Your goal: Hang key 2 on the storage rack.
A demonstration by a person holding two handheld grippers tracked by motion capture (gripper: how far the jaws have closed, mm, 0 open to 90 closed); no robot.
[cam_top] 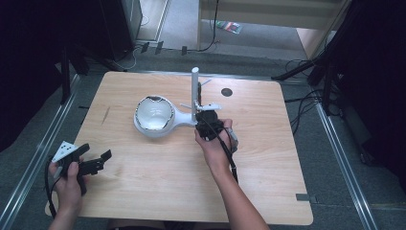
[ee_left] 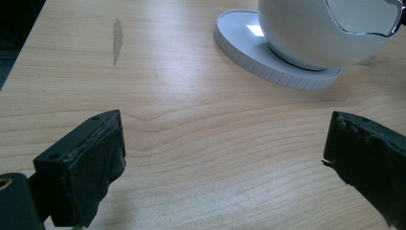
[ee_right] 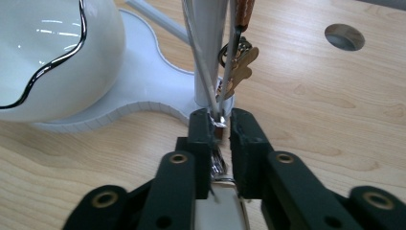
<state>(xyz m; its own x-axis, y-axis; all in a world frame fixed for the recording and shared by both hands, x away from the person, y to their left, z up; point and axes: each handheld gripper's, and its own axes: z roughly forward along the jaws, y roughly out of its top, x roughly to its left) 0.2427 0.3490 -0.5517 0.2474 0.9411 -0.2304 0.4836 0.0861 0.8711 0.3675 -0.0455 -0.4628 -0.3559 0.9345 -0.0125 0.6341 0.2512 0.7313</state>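
Right gripper (ee_right: 221,125), jaws nearly closed, pinches the key ring (ee_right: 216,163) by the white stand's post (ee_right: 209,52); a loosening grip could drop it

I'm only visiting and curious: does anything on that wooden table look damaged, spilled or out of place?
One thing: a dark elongated smudge marks the light wooden table left of the white bowl-shaped stand; it looks like a stain or scuff. The round hole near the far edge looks made on purpose. Nothing is spilled or tipped.
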